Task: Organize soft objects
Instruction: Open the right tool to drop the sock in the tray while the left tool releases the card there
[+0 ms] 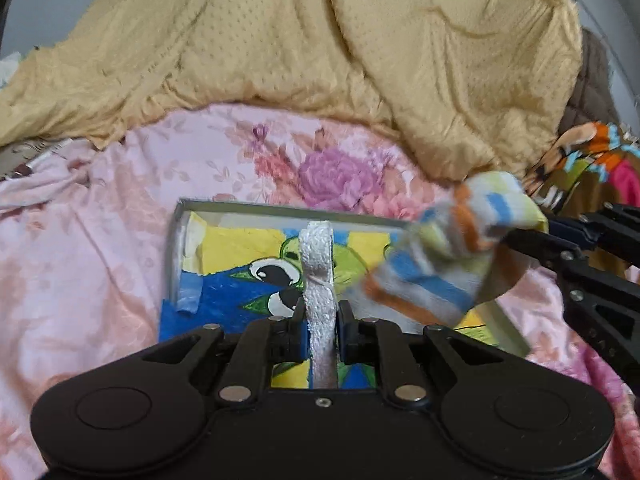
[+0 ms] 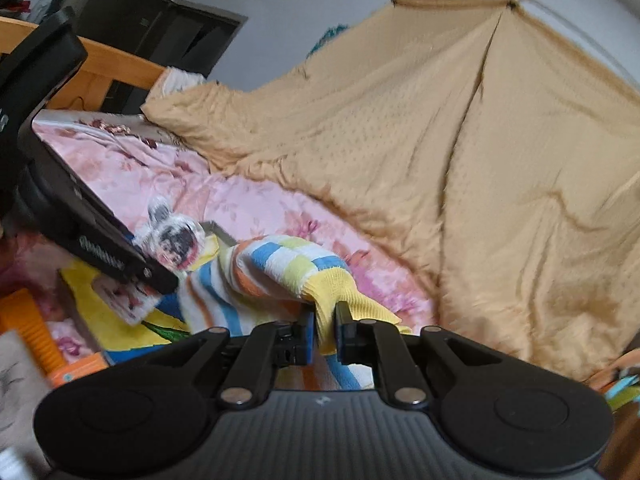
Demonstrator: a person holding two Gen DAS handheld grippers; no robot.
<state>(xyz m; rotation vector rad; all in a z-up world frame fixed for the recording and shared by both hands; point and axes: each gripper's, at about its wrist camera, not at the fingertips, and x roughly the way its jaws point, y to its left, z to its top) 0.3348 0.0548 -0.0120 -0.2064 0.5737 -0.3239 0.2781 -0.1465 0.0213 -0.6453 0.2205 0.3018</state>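
Left gripper [image 1: 322, 320] pinches a white terry sock [image 1: 318, 264]; right gripper [image 2: 325, 334] pinches a striped sock [image 2: 280, 268]; both socks hang above the shallow box [image 1: 296, 212] on the pink bedspread [image 1: 100, 240]

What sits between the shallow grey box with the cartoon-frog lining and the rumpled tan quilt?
Only bare pink floral bedsheet separates the shallow grey box from the tan quilt; nothing else lies there. It shows in the left wrist view.
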